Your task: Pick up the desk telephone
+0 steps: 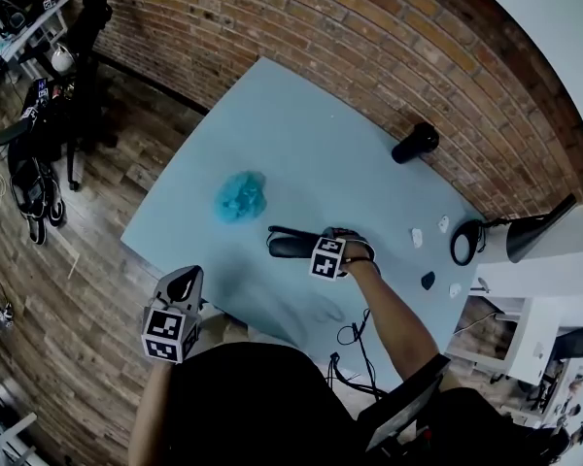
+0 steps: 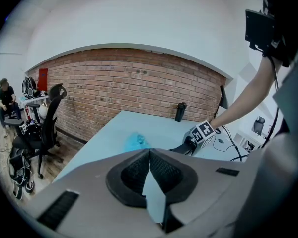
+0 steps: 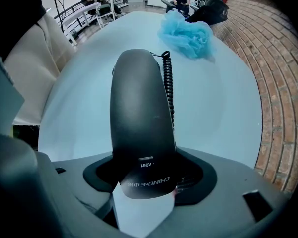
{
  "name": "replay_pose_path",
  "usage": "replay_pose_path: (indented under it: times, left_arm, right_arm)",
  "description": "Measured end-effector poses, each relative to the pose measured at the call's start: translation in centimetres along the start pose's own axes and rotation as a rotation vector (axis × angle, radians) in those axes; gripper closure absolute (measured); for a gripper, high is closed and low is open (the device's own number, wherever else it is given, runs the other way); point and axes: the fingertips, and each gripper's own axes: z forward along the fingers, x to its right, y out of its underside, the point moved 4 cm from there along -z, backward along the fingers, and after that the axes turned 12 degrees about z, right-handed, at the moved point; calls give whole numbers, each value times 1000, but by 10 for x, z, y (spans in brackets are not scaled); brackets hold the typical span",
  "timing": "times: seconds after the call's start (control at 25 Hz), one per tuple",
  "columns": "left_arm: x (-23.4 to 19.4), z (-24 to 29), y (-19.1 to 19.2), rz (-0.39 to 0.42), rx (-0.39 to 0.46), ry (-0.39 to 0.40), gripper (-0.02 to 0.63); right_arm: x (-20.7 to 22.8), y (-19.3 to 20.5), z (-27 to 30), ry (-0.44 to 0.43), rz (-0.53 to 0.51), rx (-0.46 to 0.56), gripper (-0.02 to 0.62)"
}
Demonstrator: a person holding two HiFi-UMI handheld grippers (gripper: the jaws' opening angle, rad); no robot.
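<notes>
The telephone's black handset lies flat on the light blue table, near its front edge. My right gripper points straight down over one end of it. In the right gripper view the handset fills the gap between the jaws of the right gripper, and I cannot see the pads pressing on it. Its coiled cord runs along one side. No telephone base shows in any view. My left gripper hangs shut and empty off the table's front left edge. Its pads meet.
A crumpled blue puff lies left of the handset. A black bottle stands at the back by the brick wall. A black desk lamp and small white items sit at the right. Cables hang off the front edge. An office chair stands at far left.
</notes>
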Motion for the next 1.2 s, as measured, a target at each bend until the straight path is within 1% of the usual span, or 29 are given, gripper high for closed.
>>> replay_pose_path:
  times: [0.48,0.6,0.68,0.8,0.92,1.08,1.2]
  left_arm:
    - [-2,7,-5,9,6,16,585]
    - [2,10,-4,4,-11,39,585]
    - [3,11,-3,9,-19,51,584]
    - [1,12,-4,13,-24,62,584]
    - [1,12,-4,10,-26,69,584]
    - [1,13,-4,10,-29,72,584]
    - [1,15,-4,15,-31,80,584]
  right_arm:
    - [-1,0,-1,44,-16,13,304]
    - [-2,5,-2,72,-39,27,304]
    - [-3,6,-4,101,-34,51,304]
    - [-3,8,-7,132,-6,93,304]
    - [-2,12,-8,140,46,129,304]
    - [-8,17,-9,99,126,166,305]
    - [-17,18,-11,73,157,183,305]
